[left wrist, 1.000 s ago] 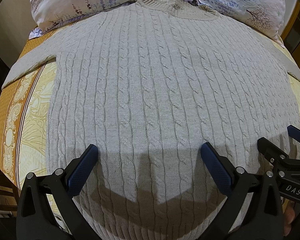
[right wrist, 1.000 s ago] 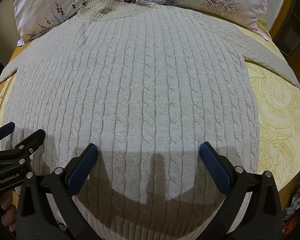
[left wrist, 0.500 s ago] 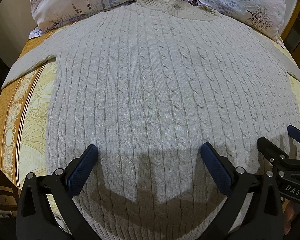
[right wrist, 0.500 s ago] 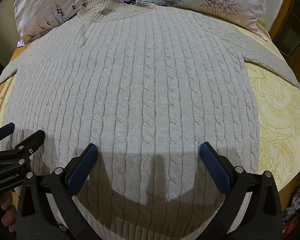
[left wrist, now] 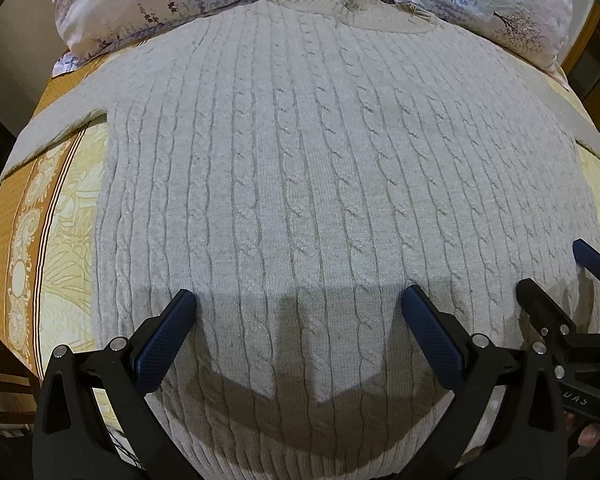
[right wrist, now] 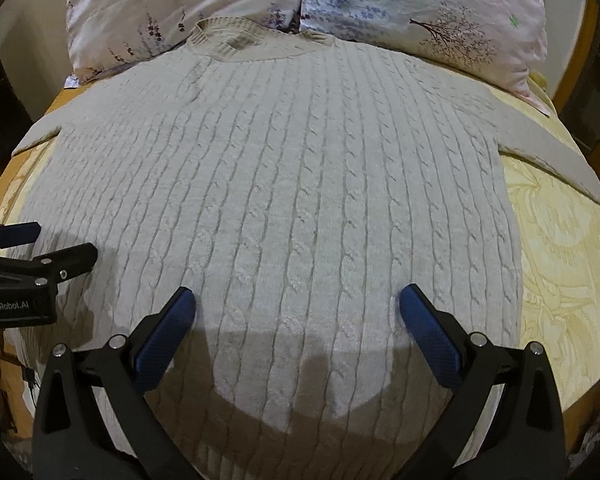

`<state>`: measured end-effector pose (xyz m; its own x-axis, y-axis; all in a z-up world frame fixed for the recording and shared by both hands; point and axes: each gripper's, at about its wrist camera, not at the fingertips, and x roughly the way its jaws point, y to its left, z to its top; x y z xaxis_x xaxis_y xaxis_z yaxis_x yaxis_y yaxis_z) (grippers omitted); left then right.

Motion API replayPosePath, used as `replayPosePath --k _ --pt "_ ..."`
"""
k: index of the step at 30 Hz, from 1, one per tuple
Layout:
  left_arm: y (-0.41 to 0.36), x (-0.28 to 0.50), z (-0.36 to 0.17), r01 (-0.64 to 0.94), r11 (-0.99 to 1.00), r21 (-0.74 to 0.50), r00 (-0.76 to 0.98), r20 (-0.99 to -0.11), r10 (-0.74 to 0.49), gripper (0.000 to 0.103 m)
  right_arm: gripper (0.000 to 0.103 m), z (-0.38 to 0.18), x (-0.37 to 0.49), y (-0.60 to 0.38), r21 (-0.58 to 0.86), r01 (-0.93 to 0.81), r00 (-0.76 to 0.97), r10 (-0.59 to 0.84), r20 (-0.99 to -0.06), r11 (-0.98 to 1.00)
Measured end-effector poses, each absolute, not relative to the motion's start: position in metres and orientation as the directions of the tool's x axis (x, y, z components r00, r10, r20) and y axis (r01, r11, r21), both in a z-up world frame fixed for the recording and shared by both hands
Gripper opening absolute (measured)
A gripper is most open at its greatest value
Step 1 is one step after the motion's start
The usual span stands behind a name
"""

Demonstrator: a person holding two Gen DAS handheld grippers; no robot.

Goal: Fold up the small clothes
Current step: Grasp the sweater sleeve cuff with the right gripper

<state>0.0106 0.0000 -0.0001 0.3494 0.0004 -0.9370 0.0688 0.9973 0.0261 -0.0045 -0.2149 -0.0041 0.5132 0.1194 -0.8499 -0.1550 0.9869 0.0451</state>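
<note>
Hovering grippers: the left gripper (left wrist: 298,312) and the right gripper (right wrist: 296,308) are hanging side by side over the near hem end of the sweater (left wrist: 320,168), neither touching the knit.
Left fingers: the blue pads (left wrist: 160,344) are standing wide apart, gripping nothing.
Right fingers: the blue pads (right wrist: 432,336) are likewise spreading wide, with nothing between them.
Shadows: both tools are casting dark shapes on the sweater's lower part.
Sweater: the beige cable-knit is lying flat and face up on the bedspread (left wrist: 60,216), sleeves stretching out to either side.
Bedspread: yellow patterned cloth is showing left and right of the sweater's body.
Collar: the ribbed neck (right wrist: 228,40) is lying at the sweater's far end.
Pillows: two floral pillows (right wrist: 420,8) are sitting just beyond the collar.
</note>
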Motion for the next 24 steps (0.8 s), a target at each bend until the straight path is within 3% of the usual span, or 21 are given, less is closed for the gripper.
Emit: replayPosePath --k 8,12,18,24 --pt "0.0 0.015 0.0 0.065 0.998 0.021 0.356 -0.934 -0.003 0.102 0.101 -0.001 0.003 -0.219 0.083 -0.179 0.508 0.165 -0.845 0.98" --pt "0.003 0.023 0.001 0.053 0.999 0.005 0.369 -0.929 -0.016 0.102 0.085 0.008 0.02 -0.251 0.212 -0.127 0.54 0.247 -0.805 0.969" --pt "0.006 0.039 0.006 0.064 0.998 -0.016 0.435 -0.899 -0.042 0.102 0.075 0.021 0.064 -0.38 0.352 0.199 0.647 0.147 -0.748 0.915" --pt "0.008 0.054 0.009 0.052 0.998 -0.025 0.466 -0.884 -0.046 0.102 0.06 0.005 0.083 -0.514 0.557 0.507 0.678 0.095 -0.729 0.658"
